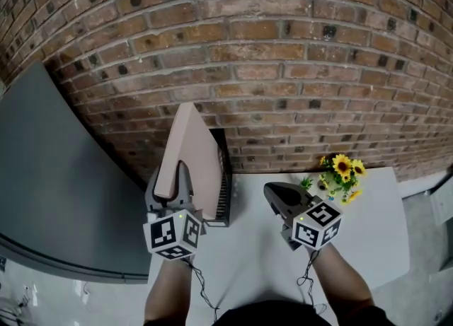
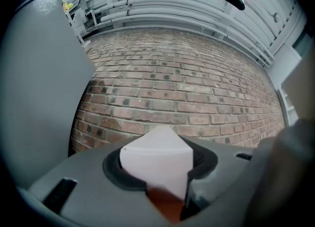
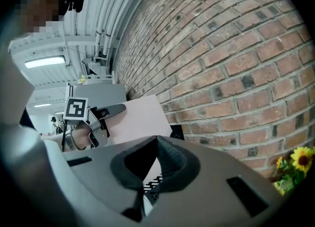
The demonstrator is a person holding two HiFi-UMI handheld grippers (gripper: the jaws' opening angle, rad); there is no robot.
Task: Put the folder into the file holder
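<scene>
The left gripper (image 1: pixel 181 177) is clenched on the lower edge of the pink folder (image 1: pixel 191 141), which stands on end and leans a little, its top corner rising toward 12 o'clock against the brick wall (image 1: pixel 283 70). The black mesh holder (image 1: pixel 225 191) sits on the white worktop (image 1: pixel 368 233) at the gripper's 3 o'clock, just beside the folder's right edge and close to the wall. Whether the folder's bottom is inside it I cannot tell. The right gripper (image 1: pixel 276 194) hangs over the worktop at the holder's 3 o'clock, near it but apart, its jaws clenched together on nothing. A bunch of yellow flowers (image 1: pixel 341 175) stands at that gripper's 2 o'clock, by the wall. A grey panel (image 1: pixel 56 190) closes off the side at the left gripper's 9 o'clock.
</scene>
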